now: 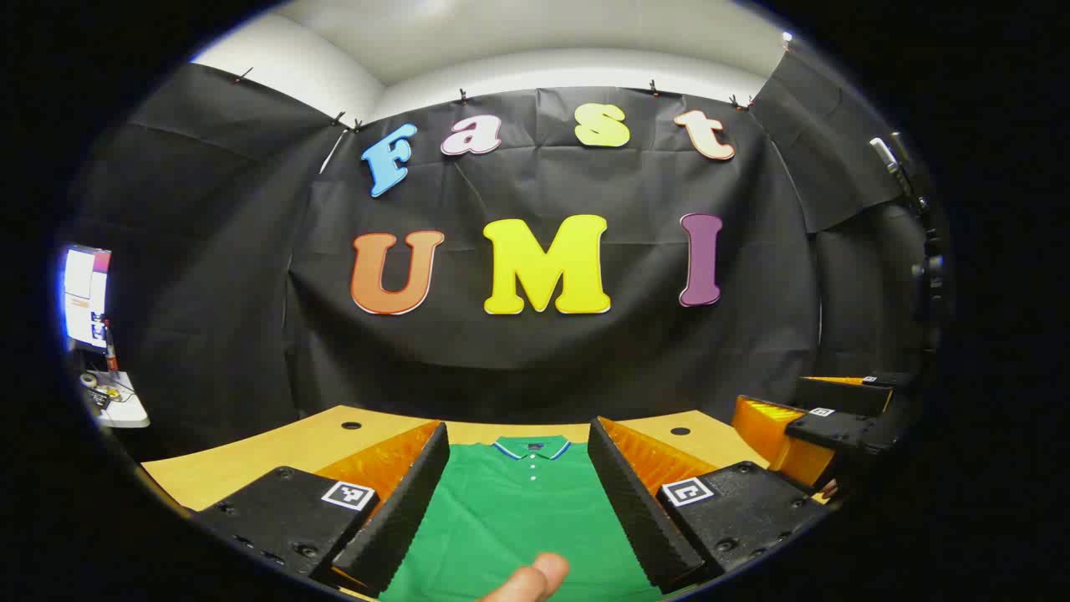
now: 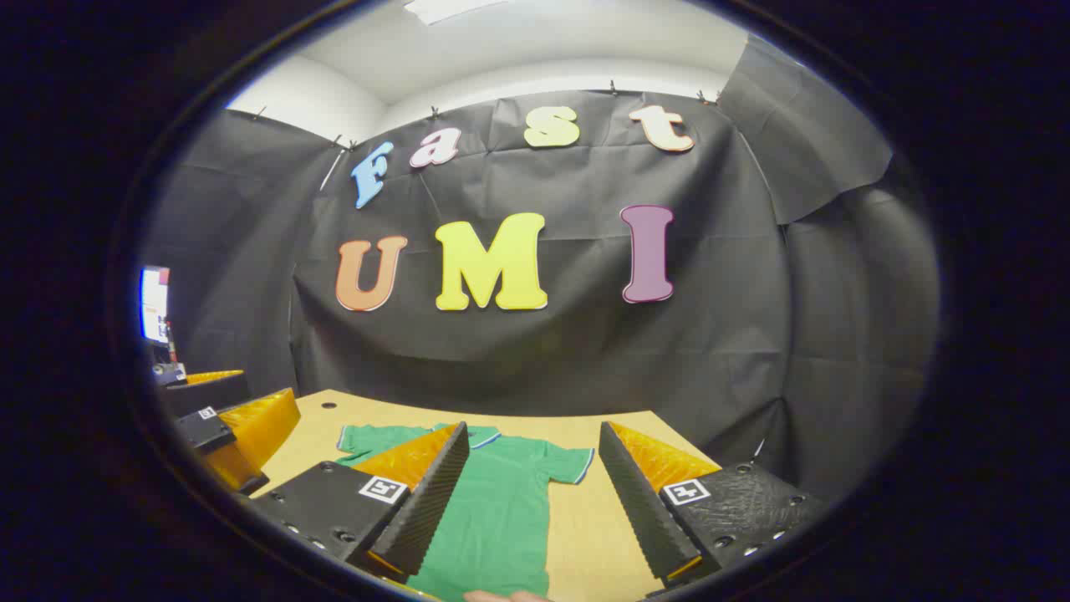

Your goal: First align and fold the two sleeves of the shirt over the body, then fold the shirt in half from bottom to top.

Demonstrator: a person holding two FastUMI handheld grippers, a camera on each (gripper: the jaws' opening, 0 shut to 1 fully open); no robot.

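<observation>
Evidently limp, light knit: green polo shirt (image 2: 501, 502) flat on table (image 2: 602, 518); pinch right sleeve (image 2: 568, 464) hem at 12 o'clock. Left gripper (image 1: 514, 502) and right gripper (image 2: 535, 502) gape wide, empty.

Shirt (image 1: 518, 510) flat on table (image 1: 251, 468), collar (image 1: 532, 449) toward back wall; monitor (image 1: 86, 297) far left.
</observation>
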